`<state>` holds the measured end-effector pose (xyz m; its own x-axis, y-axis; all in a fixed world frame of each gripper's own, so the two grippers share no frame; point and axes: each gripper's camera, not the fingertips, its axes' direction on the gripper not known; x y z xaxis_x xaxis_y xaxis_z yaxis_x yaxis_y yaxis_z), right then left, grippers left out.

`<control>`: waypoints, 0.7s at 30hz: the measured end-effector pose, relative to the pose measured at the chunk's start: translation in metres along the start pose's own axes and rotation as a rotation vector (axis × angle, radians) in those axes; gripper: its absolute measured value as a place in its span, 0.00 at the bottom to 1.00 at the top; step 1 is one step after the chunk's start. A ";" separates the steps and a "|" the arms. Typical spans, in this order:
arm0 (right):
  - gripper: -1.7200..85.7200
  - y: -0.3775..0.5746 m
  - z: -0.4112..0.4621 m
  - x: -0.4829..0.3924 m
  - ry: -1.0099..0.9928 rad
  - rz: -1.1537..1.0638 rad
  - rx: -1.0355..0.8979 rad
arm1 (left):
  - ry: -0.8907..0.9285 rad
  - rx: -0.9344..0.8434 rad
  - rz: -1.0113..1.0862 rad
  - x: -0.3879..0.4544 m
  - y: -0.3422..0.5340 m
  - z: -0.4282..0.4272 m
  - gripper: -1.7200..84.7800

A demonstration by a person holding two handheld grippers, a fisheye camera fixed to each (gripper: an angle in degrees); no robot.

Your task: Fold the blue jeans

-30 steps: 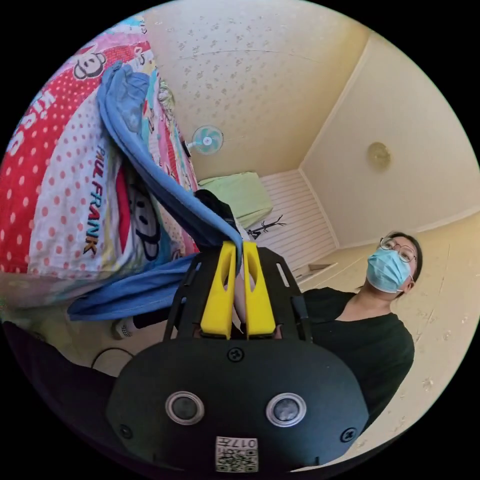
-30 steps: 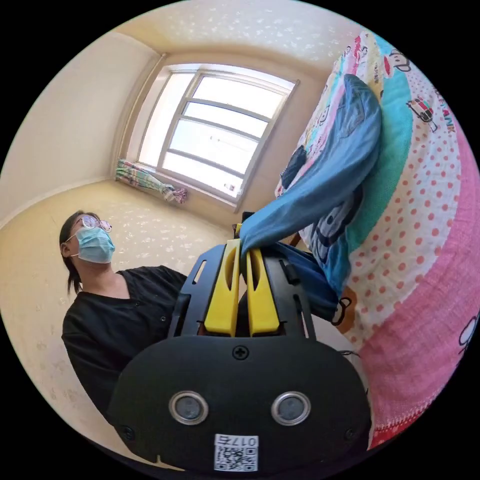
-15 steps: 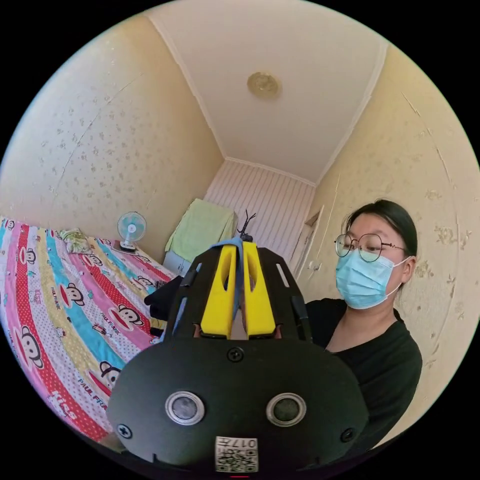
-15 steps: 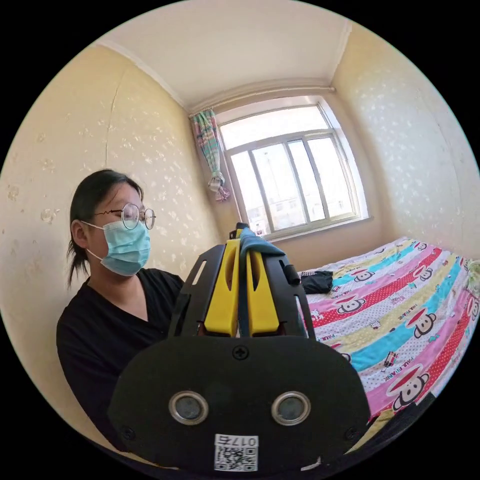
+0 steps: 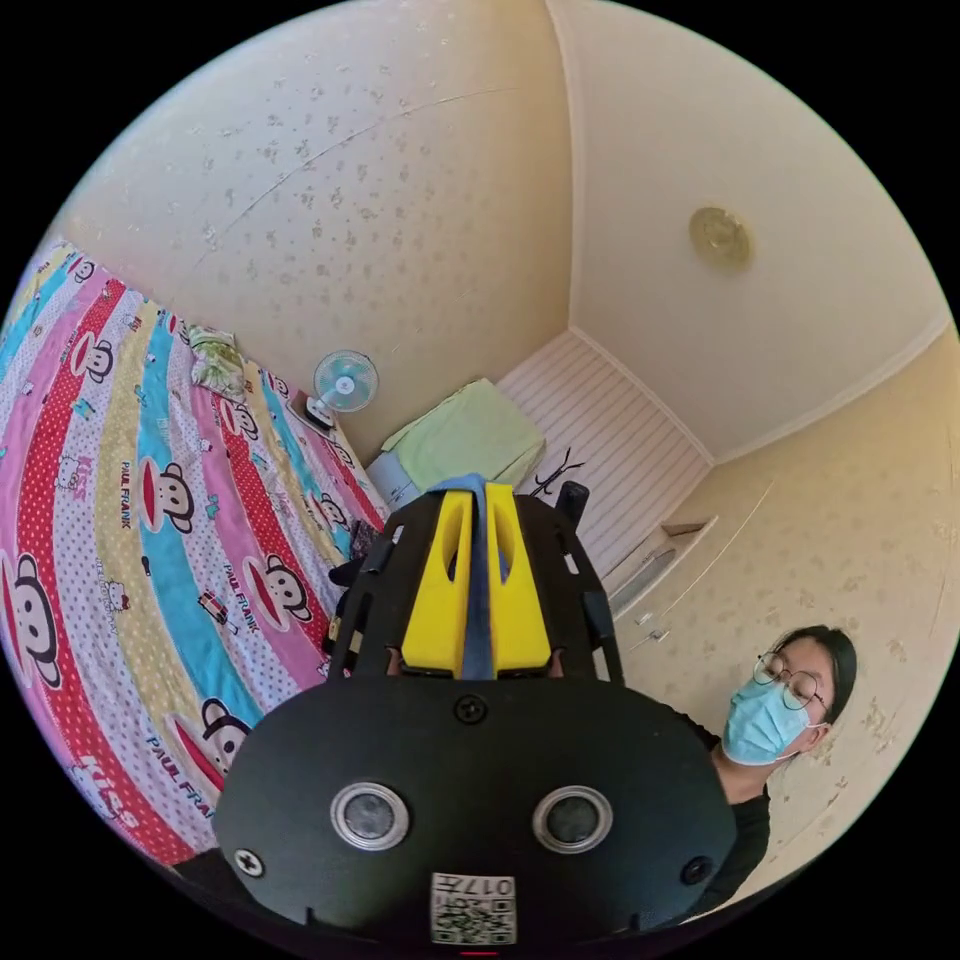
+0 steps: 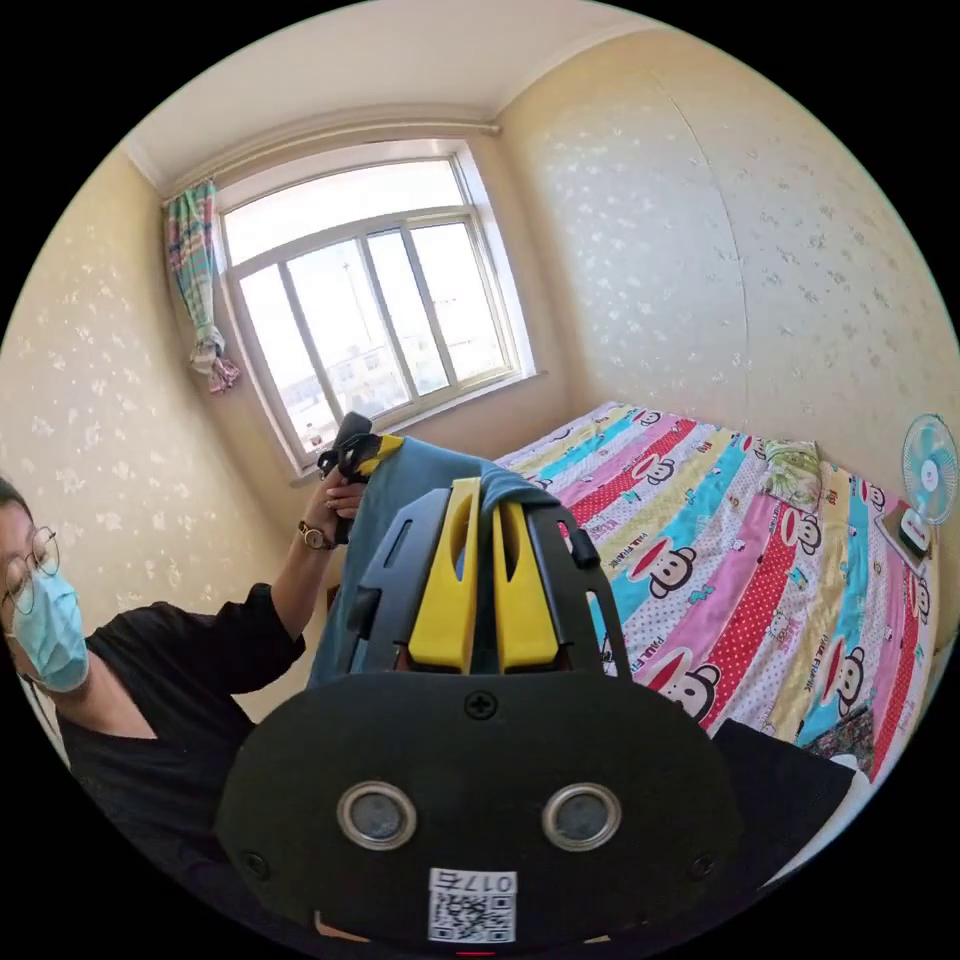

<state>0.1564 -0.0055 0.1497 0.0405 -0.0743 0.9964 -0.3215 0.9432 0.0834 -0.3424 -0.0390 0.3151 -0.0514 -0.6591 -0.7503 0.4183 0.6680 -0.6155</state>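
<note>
We held the jeans [image 6: 400, 490] up off the bed [image 6: 760, 560], each claw clamped narrow on a strip of denim: the left claw [image 5: 478, 500] and the right claw [image 6: 480, 495] both pinched an edge. Lifted high and apart, we judged, so the cloth could hang straight before being laid flat for folding.

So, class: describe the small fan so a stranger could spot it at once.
Start at the bed with its striped cartoon cover. Follow it to the far end by the wall, beside the green-draped furniture. The fan stands there: a round pale-blue head, unlike anything nearby.
</note>
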 end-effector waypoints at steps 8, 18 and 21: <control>0.03 0.025 0.123 0.094 0.167 0.115 -0.118 | -0.273 -0.198 -0.044 -0.112 0.014 0.070 0.02; 0.04 0.258 0.200 0.129 0.057 0.355 -0.360 | -0.290 -0.358 -0.325 -0.218 0.238 0.090 0.05; 0.07 0.294 0.198 0.153 -0.031 0.482 -0.366 | -0.103 -0.223 -0.452 -0.236 0.263 0.069 0.08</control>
<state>-0.1192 0.1964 0.3299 -0.0581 0.3850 0.9211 0.0493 0.9226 -0.3825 -0.1574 0.2682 0.3472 -0.0880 -0.9222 -0.3766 0.1712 0.3584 -0.9177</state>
